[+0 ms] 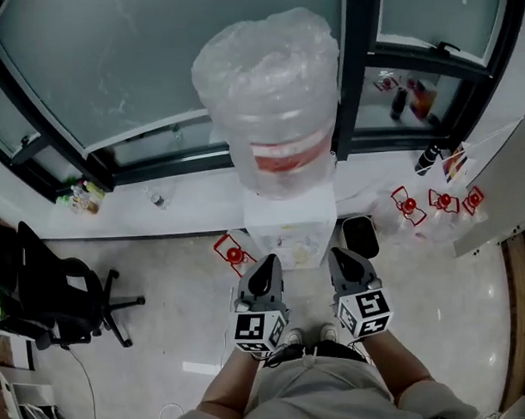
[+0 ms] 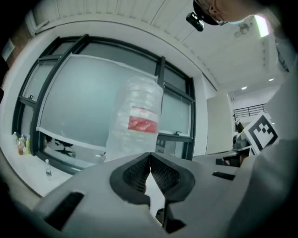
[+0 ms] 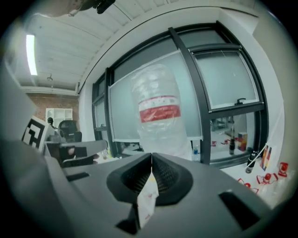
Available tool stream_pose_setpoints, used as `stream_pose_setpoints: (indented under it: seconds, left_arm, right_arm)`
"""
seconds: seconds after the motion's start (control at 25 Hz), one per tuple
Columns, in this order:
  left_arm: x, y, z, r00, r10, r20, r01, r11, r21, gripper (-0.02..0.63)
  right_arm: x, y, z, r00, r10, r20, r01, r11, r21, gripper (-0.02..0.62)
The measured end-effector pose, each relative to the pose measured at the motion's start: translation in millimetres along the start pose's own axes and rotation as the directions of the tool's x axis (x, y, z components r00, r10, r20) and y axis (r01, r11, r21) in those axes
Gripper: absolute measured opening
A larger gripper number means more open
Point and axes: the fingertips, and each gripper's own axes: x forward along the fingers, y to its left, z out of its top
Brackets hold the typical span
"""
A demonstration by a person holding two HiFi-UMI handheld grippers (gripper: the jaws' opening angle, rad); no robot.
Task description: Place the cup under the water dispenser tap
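Observation:
The water dispenser [image 1: 290,225] is a white cabinet under a big plastic-wrapped bottle [image 1: 272,101] with a red label, standing straight ahead against the window. Its taps are hidden behind the grippers. Both grippers are held side by side just in front of it, pointing at it. My left gripper [image 1: 266,266] [image 2: 150,156] is shut, with the pads touching and nothing showing between them. My right gripper [image 1: 342,260] [image 3: 151,156] is shut on a thin white paper cup [image 3: 147,202] with red print, which hangs below the pads. The bottle [image 2: 137,121] [image 3: 160,111] rises above the jaws in both gripper views.
A black office chair [image 1: 50,289] stands on the floor at the left. Small bottles [image 1: 81,198] line the window ledge. A black bin [image 1: 360,235] sits right of the dispenser, and red-printed bags [image 1: 438,202] lie further right. A red-and-white item [image 1: 234,253] lies at the dispenser's left foot.

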Motion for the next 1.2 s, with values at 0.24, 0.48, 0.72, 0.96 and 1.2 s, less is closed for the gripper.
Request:
stream_pose_setpoints:
  seconds: [0.24,0.48,0.72,0.96,1.2]
  left_arm:
    - [5.3,-14.1,85.4,0.987,-0.076,0.138,0.068,0.996,0.06,0.02]
    - [7.2,-23.6,124.1,0.978,-0.112,0.177,0.093,0.989,0.112,0.02]
    - [14.4,-26.0,138.0,0.975,-0.106,0.197,0.087,0.991,0.102,0.02]
    - [23.3,-31.3,141.3,0.973,-0.109,0.201,0.09,0.991,0.104,0.02]
    - [30.1,-33.5,139.9,0.975,-0.103,0.195,0.083,0.99,0.11,0.02]
  right_arm:
    - [-6.7,4.6,63.6,0.995,0.011,0.104,-0.003,0.997,-0.078,0.028]
    - [-17.3,1.2,104.9,0.981,0.002,0.195,0.013,0.997,-0.08,0.028]
    - [-19.2,-3.8,119.7,0.977,0.009,0.214,0.015,0.994,-0.111,0.028]
    - [-14.4,-8.2,120.7,0.978,0.025,0.208,0.002,0.992,-0.127,0.028]
    - [-7.7,-10.2,120.4,0.98,0.036,0.193,-0.01,0.991,-0.131,0.028]
